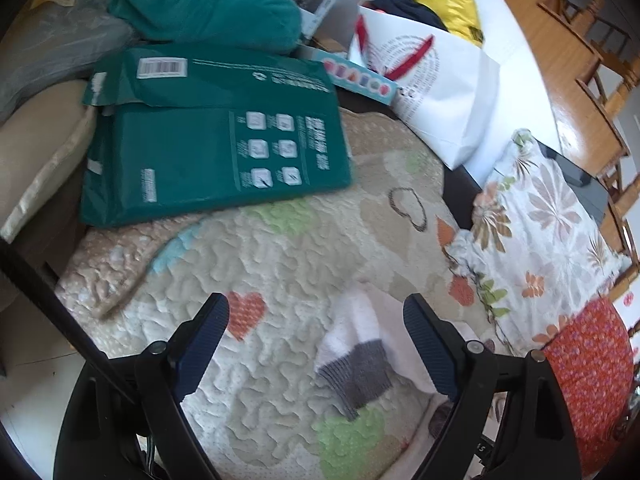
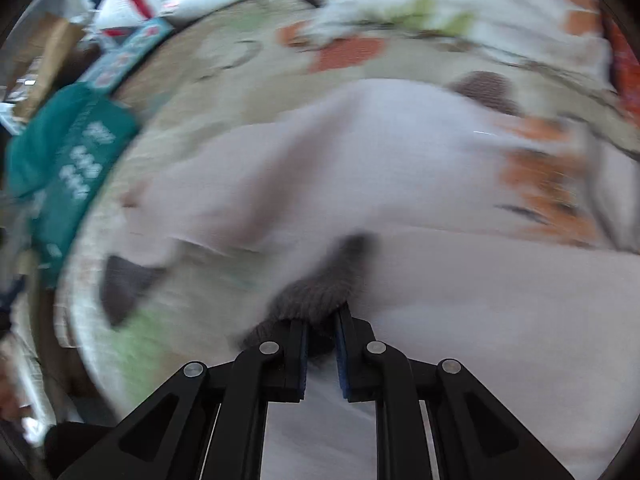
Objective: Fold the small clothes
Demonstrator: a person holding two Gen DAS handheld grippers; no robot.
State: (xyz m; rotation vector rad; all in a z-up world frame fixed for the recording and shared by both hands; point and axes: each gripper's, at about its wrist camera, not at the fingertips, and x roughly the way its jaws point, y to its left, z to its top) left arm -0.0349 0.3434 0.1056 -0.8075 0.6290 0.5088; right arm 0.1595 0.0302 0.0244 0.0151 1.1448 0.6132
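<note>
In the left wrist view, sharp and well lit, a beige cushion [image 1: 36,168] sits at the far left, then a green packet [image 1: 208,152] lying on a quilt [image 1: 280,248] printed with hearts, a teal cloth [image 1: 208,0] behind the packet, a white bag [image 1: 444,92] with red handles, and a floral pillow [image 1: 548,232] at the right edge with a wooden floor [image 1: 560,60] beyond. The left gripper [image 1: 316,336] hovers over the quilt with its jaws spread wide and nothing in them; a white sock [image 1: 360,344] with a grey cuff lies between and just under them, closer to the right-hand finger. The right wrist view is smeared by motion and shows none of the floor or cushion; it gives the green packet [image 2: 68,168] at its left, the quilt [image 2: 224,60] above, and a broad white cloth [image 2: 400,184] filling the middle. There the right gripper [image 2: 322,320] has its jaws nearly together, pinching a grey knitted piece [image 2: 316,292] of that white cloth; whether this is the same sock cannot be told.
</note>
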